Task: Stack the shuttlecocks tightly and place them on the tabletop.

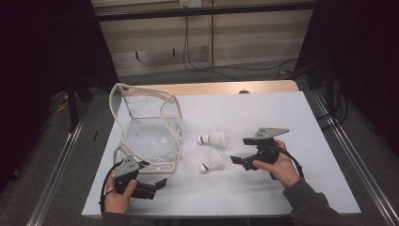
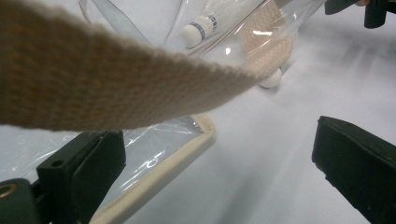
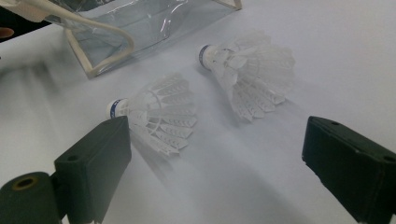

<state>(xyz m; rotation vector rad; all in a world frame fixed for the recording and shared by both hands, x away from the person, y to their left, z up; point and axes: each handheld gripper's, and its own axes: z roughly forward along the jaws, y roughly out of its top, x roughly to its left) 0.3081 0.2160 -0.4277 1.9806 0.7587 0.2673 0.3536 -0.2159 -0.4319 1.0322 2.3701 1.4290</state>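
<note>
Shuttlecocks are what the work is about, and two of them lie on their sides on the white table (image 1: 282, 122), between the two hands. The right tongs (image 1: 237, 161) are spread wide and hold nothing. They point at the near shuttlecock (image 1: 211, 163), whose feathers lie just in front of them, so it looks like they are lined up to grab it by the feathers. The far shuttlecock (image 1: 213, 138) lies a little behind the near one, with its round white tip pointing toward the bag. The left tongs (image 1: 160, 183) are spread wide too and pinch nothing. They sit low at the near corner of the clear bag (image 1: 150, 136), just beside its cloth edge, and a wide cloth strap (image 2: 116, 88) hangs right over them. I think they wait there so they can take hold of the strap or the edge and keep the bag open. The bag lies on the left part of the table with its mouth turned toward the shuttlecocks, which would make it easy to drop them in. I see no shuttlecock inside it yet.
</note>
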